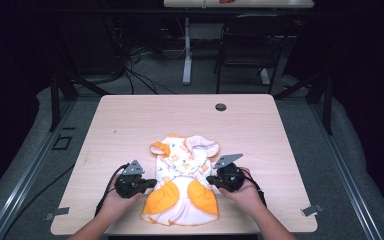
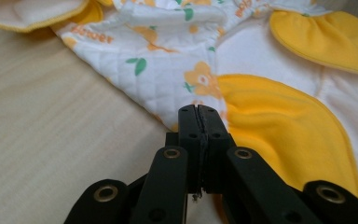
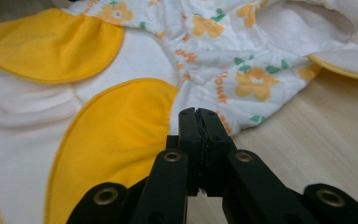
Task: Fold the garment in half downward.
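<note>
Quilted white baby garment [image 1: 184, 180] with orange flower print and orange patches is laid on near-centre counter [image 1: 130, 125], flanked by left hand-held gripper [image 1: 152, 183] and right hand-held gripper [image 1: 210, 179], both closed, empty, at its edges.

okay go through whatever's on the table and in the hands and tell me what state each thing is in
Baby garment: lying flat on the table, one sleeve turned to show its white lining.
Left gripper: jaws shut, tips at the garment's edge, nothing visibly pinched.
Right gripper: jaws shut, tips at the opposite edge, nothing visibly pinched.
Table: bare around the garment.
</note>
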Demonstrator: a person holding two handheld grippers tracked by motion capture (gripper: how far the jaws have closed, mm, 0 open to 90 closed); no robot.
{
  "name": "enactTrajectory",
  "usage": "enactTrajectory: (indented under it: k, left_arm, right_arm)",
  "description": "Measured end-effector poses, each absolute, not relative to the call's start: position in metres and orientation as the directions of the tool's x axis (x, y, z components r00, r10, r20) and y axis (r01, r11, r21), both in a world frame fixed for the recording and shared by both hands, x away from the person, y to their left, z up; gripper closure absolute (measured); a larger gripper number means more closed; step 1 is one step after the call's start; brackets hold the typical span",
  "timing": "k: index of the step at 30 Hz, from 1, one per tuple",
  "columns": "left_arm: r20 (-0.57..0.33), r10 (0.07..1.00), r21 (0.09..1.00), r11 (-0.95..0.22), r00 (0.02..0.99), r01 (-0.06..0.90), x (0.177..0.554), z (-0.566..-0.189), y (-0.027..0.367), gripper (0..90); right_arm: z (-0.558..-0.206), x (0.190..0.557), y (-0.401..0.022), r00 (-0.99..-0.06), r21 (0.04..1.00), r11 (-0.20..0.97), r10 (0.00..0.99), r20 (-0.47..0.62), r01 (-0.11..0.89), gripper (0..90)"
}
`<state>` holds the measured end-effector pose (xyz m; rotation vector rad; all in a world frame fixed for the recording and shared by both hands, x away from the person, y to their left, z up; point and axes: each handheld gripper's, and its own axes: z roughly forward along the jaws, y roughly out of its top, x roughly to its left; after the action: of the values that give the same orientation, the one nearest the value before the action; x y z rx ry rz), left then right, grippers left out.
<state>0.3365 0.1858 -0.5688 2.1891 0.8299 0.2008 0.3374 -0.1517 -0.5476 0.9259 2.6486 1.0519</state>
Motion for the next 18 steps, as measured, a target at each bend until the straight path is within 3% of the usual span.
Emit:
enactTrajectory:
  k: [5, 18]
  left_arm:
    - [-0.116, 0.617, 0.715, -0.492, 0.778, 0.497, 0.363, -0.561, 0.18, 89.6]
    - [-0.056, 0.634, 0.722, -0.508, 0.771, 0.47, 0.425, -0.538, 0.159, 87.9]
  right_arm:
    - [-0.547, 0.364, -0.148, -0.797, 0.615, 0.612, 0.603, 0.044, 0.497, 89.5]
    - [-0.521, 0.421, -0.136, -0.775, 0.63, 0.603, 0.632, -0.003, 0.489, 89.4]
